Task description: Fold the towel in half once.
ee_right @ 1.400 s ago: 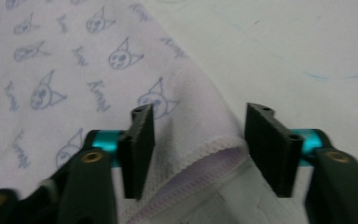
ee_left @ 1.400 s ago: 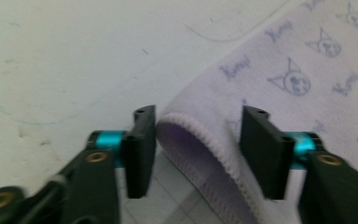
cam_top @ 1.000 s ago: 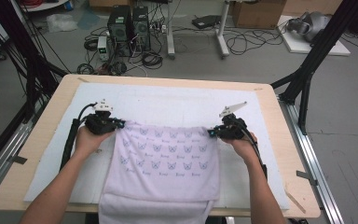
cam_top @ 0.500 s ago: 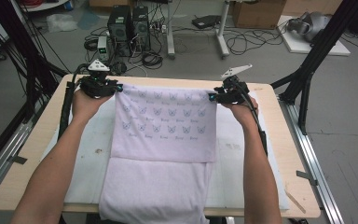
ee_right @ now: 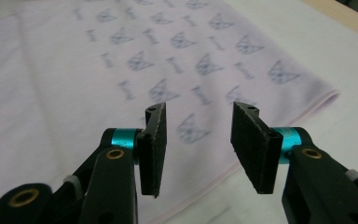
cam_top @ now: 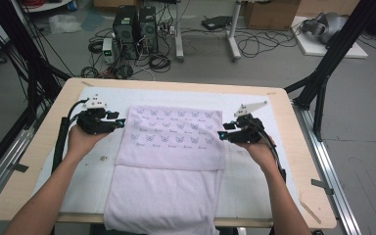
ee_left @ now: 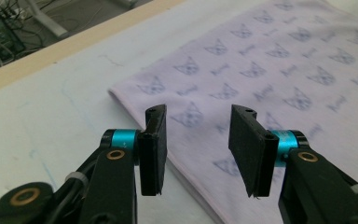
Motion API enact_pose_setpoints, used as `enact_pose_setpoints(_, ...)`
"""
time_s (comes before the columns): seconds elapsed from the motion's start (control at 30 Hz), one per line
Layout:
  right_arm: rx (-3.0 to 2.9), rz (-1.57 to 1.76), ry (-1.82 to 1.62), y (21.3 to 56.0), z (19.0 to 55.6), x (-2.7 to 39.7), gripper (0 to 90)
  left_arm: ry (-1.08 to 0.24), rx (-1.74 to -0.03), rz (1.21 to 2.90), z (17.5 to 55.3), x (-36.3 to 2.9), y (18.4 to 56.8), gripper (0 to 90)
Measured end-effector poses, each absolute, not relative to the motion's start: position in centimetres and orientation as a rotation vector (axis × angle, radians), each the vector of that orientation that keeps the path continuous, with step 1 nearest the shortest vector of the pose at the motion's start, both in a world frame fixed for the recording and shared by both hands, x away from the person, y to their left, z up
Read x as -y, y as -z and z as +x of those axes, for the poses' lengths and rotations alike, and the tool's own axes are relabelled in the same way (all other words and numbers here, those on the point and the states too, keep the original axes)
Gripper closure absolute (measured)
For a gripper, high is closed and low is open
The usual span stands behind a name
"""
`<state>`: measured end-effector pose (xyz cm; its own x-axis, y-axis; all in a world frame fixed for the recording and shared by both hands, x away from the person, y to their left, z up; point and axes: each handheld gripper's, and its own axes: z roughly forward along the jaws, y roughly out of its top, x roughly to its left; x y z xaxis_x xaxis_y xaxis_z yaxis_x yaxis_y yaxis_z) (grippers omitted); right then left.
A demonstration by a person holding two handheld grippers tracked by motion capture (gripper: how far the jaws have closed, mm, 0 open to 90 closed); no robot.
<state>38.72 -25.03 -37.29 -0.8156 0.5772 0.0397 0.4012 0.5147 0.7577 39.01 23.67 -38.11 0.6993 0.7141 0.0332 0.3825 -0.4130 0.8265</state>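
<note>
Folding the cloth (cam_top: 171, 161) looks partly done. It lies flat in the middle of the table (cam_top: 44, 147), on a white mat (cam_top: 254, 171), and its printed part is laid over the plain part, making 1 fold. The near end hangs over the table edge. The left gripper (cam_top: 119, 121) sits just beside the cloth's left edge, and the right gripper (cam_top: 221, 134) just beside its right edge. Both have just been opening their jaws, with nothing between them, so the cloth is let go. More folds may be left, I think.
</note>
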Motion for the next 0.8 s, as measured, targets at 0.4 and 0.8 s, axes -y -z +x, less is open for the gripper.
enact_pose_setpoints(0.4,-2.595,0.663,-1.312,41.1,29.2,25.6,65.2,-0.414,-0.716,2.056,31.7,-22.7,40.0,48.4)
enact_pose_setpoints(0.8,-2.739,0.603,-1.278,44.0,25.2,24.2,61.8,-0.395,-0.649,2.085,27.2,-21.6,41.7,46.3)
